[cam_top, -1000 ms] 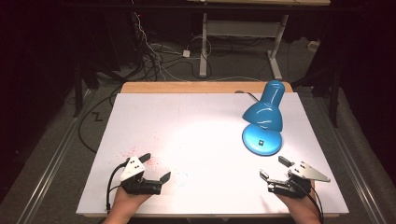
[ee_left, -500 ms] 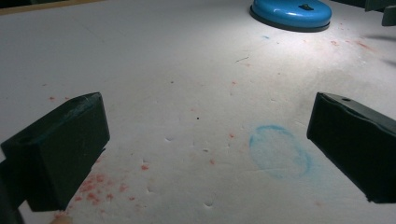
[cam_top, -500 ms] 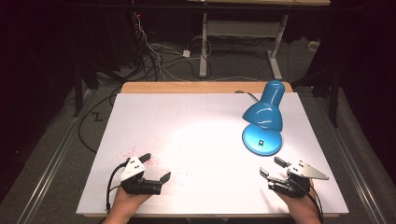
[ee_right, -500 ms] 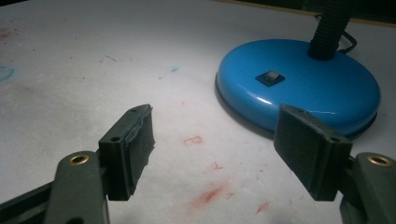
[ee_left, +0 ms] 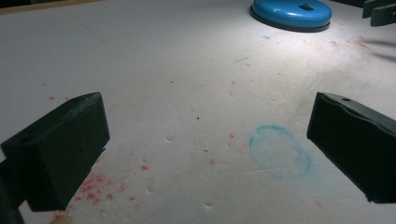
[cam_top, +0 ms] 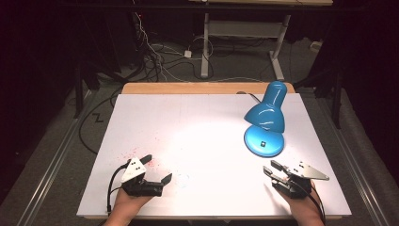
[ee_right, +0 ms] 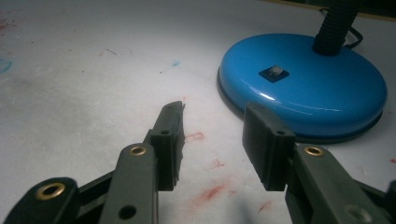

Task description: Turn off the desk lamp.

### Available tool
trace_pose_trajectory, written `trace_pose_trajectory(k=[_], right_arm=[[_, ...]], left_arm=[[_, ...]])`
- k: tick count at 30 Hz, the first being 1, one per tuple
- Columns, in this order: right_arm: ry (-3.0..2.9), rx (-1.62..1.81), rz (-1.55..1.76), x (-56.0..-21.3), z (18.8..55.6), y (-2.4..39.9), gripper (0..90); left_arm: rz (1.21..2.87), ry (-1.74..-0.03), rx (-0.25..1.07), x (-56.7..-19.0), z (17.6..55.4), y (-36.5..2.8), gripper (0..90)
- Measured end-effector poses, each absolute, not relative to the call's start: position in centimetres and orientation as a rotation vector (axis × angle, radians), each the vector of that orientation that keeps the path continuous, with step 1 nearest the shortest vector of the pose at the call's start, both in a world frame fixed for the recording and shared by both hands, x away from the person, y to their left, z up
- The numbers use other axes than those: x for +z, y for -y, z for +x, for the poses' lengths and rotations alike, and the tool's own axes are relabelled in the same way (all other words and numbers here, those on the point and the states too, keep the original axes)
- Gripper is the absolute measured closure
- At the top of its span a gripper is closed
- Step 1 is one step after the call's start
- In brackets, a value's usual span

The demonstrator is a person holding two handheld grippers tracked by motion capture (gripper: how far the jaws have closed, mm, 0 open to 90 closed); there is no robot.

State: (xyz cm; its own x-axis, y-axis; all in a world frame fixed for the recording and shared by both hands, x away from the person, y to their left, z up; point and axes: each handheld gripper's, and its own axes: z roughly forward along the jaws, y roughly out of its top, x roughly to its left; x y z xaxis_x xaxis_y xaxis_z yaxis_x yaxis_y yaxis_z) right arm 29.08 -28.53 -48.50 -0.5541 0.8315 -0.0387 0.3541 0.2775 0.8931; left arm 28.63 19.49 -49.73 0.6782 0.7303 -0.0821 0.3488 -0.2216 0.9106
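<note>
Here, right gripper (ee_right: 212,140) part-open, empty, near blue lamp (ee_right: 303,88), left gripper (ee_left: 205,154) wide, empty.

From the high view I see a dark room in which the blue desk lamp (cam_top: 265,120) is the one strong source, throwing a bright, nearly blown-out pool onto the white table sheet (cam_top: 155,117) that fades to grey toward the near corners, while the floor and cables behind sit in deep shadow. In the left gripper view I note even, dimmer light, crisp stains at mid-distance, and soft near jaws. In the right gripper view the lamp base (ee_right: 303,86) carries a thin glare streak, and the nearest linkages blur.
</note>
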Motion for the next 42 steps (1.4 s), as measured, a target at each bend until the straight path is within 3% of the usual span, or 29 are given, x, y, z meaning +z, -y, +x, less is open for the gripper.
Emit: trace_pose_trajectory(k=[5,11,30,42], right_arm=[[-2.054,1.230,1.087,-48.5,29.2,28.6,78.3],[-2.074,1.241,1.119,-48.5,29.5,28.7,89.5],[-2.045,1.308,1.159,-48.1,29.8,29.2,90.0],[-2.026,1.295,1.114,-47.1,30.9,27.3,90.0]], left_arm=[[1.827,-0.854,0.449,-49.7,28.6,-19.5,0.0],[1.829,-0.854,0.448,-49.7,28.6,-19.5,0.0],[1.842,-0.865,0.460,-49.7,28.7,-19.3,0.0],[1.840,-0.851,0.452,-49.7,28.6,-19.3,0.0]])
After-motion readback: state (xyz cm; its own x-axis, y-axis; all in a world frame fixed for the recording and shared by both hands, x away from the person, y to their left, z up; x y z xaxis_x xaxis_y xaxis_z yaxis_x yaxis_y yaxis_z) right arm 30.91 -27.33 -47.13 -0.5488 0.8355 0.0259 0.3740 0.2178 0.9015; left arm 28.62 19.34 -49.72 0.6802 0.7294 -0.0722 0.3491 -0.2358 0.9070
